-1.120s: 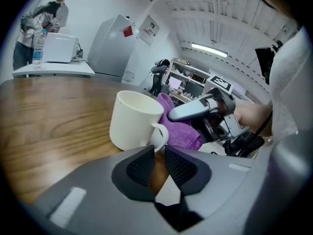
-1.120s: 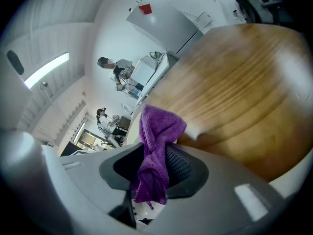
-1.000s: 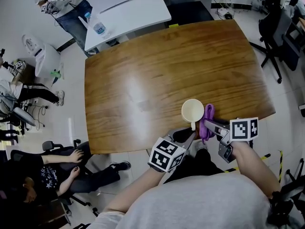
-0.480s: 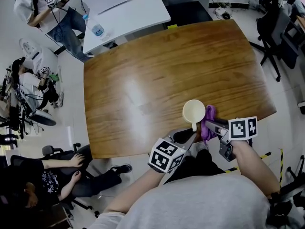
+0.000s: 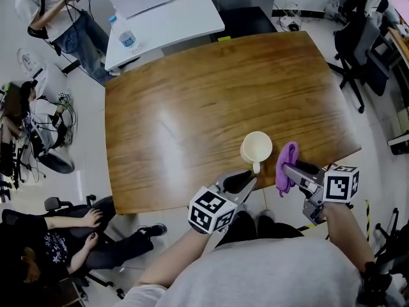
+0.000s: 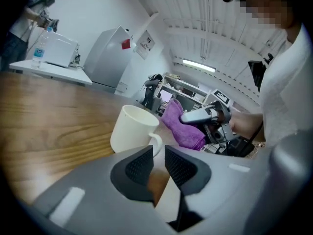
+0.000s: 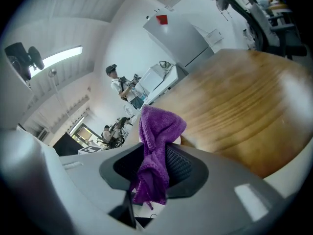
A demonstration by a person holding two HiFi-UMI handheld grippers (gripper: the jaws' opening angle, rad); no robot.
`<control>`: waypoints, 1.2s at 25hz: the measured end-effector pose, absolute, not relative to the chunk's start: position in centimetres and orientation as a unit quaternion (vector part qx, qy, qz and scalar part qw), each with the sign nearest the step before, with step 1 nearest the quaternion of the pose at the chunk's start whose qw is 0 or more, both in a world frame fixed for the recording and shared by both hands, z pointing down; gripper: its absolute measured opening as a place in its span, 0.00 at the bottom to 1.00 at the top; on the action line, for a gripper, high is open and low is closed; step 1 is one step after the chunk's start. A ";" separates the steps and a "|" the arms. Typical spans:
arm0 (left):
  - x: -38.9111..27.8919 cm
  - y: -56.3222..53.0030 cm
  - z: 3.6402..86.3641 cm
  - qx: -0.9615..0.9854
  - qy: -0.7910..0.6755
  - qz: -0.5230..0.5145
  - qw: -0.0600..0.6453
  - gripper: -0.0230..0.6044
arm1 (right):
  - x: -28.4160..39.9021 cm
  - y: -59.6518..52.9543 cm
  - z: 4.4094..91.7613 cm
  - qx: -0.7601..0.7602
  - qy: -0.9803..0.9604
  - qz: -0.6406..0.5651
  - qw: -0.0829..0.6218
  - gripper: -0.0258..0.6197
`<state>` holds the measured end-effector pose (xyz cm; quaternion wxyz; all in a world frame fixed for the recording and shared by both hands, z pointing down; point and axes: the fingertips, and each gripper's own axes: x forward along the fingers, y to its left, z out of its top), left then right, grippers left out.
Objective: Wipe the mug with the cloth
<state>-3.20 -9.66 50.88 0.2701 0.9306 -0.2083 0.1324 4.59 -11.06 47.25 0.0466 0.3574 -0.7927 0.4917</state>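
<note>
A cream mug [image 5: 257,148] stands upright near the table's front edge, its handle toward me. My left gripper [image 5: 251,179] comes in from below; its jaws stand a narrow gap apart, closed on the tip of the handle [image 6: 155,142]. In the left gripper view the mug [image 6: 133,130] is just past the pads. To the mug's right, a little apart from it, hangs a purple cloth [image 5: 287,162]. My right gripper [image 5: 287,171] is shut on it. The cloth [image 7: 155,146] bunches up between that gripper's pads, and its top fold stands above them.
The wooden table [image 5: 211,88] stretches away beyond the mug. A white desk [image 5: 166,15] with a box and a water bottle [image 5: 126,37] stands behind it. People sit and stand at the left. Office chairs [image 5: 358,37] are at the right.
My right gripper has drawn the purple cloth away from the mug's side, out to the right and toward the table edge. The mug and left gripper have hardly moved.
</note>
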 end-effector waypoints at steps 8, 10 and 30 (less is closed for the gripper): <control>-5.6 -3.0 46.5 0.935 -0.208 0.057 0.281 0.07 | 4.0 -4.5 41.4 0.287 -0.853 0.435 0.017 0.25; -5.0 -0.5 46.4 0.933 -0.216 0.049 0.285 0.04 | 4.2 -1.3 40.5 0.259 -0.873 0.413 0.013 0.25; 5.4 32.6 32.5 0.949 -0.239 0.000 0.208 0.04 | 14.8 31.9 33.2 0.206 -0.925 0.320 0.011 0.25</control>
